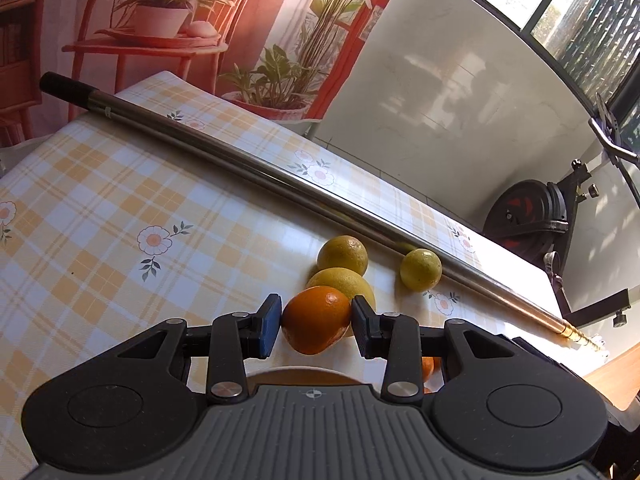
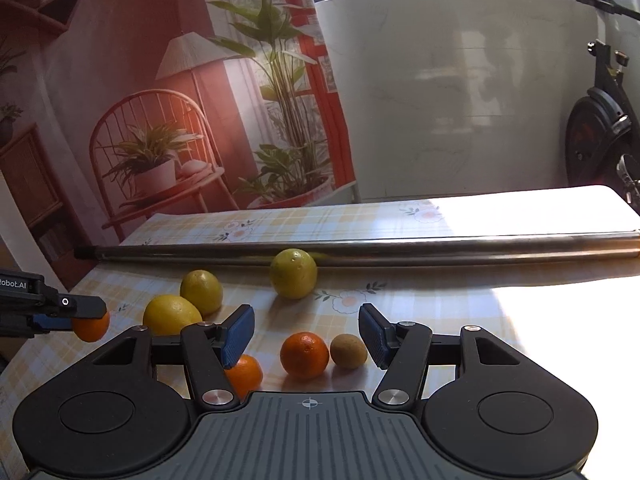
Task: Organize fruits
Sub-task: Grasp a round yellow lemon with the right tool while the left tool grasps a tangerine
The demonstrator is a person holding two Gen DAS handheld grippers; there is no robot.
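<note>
- Desk (image 2: 460, 320): checked cloth with flowers, sunlit at its right end. It carries all the loose fruit.
- Metal pole (image 2: 360, 250): lies lengthwise along the desk's back edge and serves as the landmark here. Judgement: it acts as a stop that keeps round fruit from rolling off the back.
- Green-yellow citrus (image 2: 293, 273): rests touching the pole, on its near side.
- Two yellow citrus (image 2: 201, 292), (image 2: 171, 315): touch each other, nearer than the pole and left of the green-yellow one. Like colours sit together, so sorting by kind looks part done.
- Left claw (image 1: 316, 320): closed to the width of one orange (image 1: 316, 319), both pads pressed on its sides. The fruit is clamped well in front of the pole, just before the yellow pair; whether it is lifted off the cloth cannot be told.
- Right claw (image 2: 306, 336): spread wide, holding and touching nothing. It hovers on the near side of the pole over two more oranges (image 2: 304, 354), (image 2: 244, 374) and a small brown fruit (image 2: 348, 351), perhaps a kiwi.
- Judgement: those three remain unsorted.
</note>
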